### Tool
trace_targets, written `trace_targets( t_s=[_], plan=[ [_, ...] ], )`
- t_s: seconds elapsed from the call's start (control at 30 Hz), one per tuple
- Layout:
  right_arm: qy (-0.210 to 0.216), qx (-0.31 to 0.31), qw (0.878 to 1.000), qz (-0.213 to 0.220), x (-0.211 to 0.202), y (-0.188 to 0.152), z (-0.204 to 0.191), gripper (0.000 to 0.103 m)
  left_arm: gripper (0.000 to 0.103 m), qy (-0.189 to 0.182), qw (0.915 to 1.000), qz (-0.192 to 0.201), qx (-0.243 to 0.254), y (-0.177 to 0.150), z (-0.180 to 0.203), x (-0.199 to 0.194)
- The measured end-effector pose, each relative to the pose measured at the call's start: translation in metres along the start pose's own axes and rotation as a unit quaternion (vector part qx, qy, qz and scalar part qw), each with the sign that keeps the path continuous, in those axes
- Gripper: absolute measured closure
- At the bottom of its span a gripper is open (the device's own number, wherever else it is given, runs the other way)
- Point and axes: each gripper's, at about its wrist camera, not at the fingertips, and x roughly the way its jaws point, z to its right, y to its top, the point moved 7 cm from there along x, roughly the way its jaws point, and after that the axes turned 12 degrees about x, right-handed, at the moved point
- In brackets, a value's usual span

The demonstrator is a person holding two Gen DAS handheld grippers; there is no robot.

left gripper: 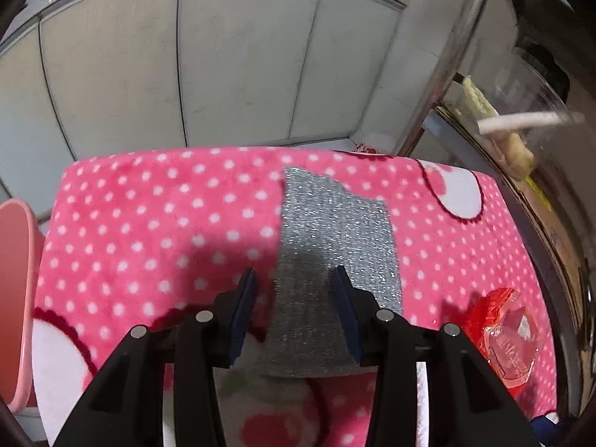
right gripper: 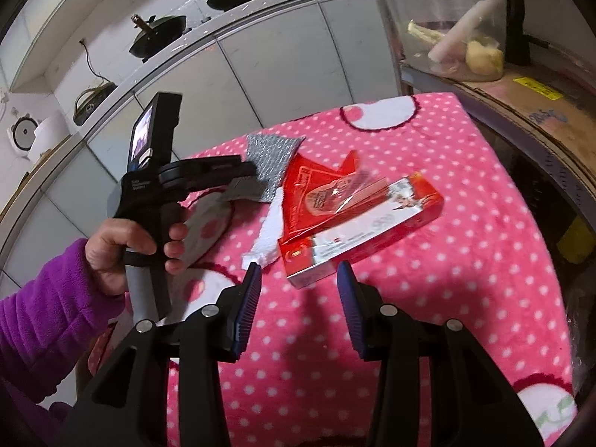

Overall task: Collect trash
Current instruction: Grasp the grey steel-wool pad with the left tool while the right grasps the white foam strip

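A silver glittery cloth (left gripper: 327, 246) lies on the pink polka-dot blanket (left gripper: 149, 223). My left gripper (left gripper: 296, 279) is open and empty just above the cloth's near part. A red plastic wrapper (left gripper: 499, 331) lies at the right. In the right wrist view a red and white box (right gripper: 365, 231) lies on the blanket with the red wrapper (right gripper: 320, 193) on its far end, a white crumpled tissue (right gripper: 268, 234) beside them and the silver cloth (right gripper: 272, 156) behind. My right gripper (right gripper: 298, 279) is open and empty just short of the box.
A pink bin (left gripper: 15, 298) stands at the left edge of the table. Grey cabinet doors (left gripper: 223, 56) are behind. A shelf on the right holds a clear container (right gripper: 458, 26) with a white roll. The hand with the left gripper (right gripper: 149, 201) is over the table's left side.
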Motion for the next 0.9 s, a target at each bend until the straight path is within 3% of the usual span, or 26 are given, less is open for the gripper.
trace_targets(
  t_s=[0.03, 0.2, 0.33, 0.67, 0.9],
  plan=[
    [0.001, 0.000, 1.000, -0.002, 0.001, -0.001, -0.002, 0.060, 0.072, -0.002, 0.9999, 0.003, 0.010, 0.000, 0.004, 0.000],
    [0.006, -0.009, 1.000, -0.008, 0.005, -0.004, -0.013, 0.060, 0.088, -0.002, 0.9995, 0.014, 0.027, -0.004, 0.007, -0.006],
    [0.023, -0.012, 1.000, -0.018, 0.010, -0.006, -0.023, 0.060, 0.091, -0.028, 0.9992, 0.027, 0.007, -0.007, -0.001, -0.023],
    [0.056, 0.007, 0.996, -0.066, 0.043, -0.014, -0.035, 0.060, 0.092, -0.041, 0.9962, 0.077, -0.010, -0.021, -0.021, -0.090],
    [0.016, 0.008, 0.998, -0.062, 0.060, -0.006, -0.024, 0.060, 0.092, -0.047, 0.9946, 0.089, -0.023, -0.041, -0.035, -0.123]
  ],
)
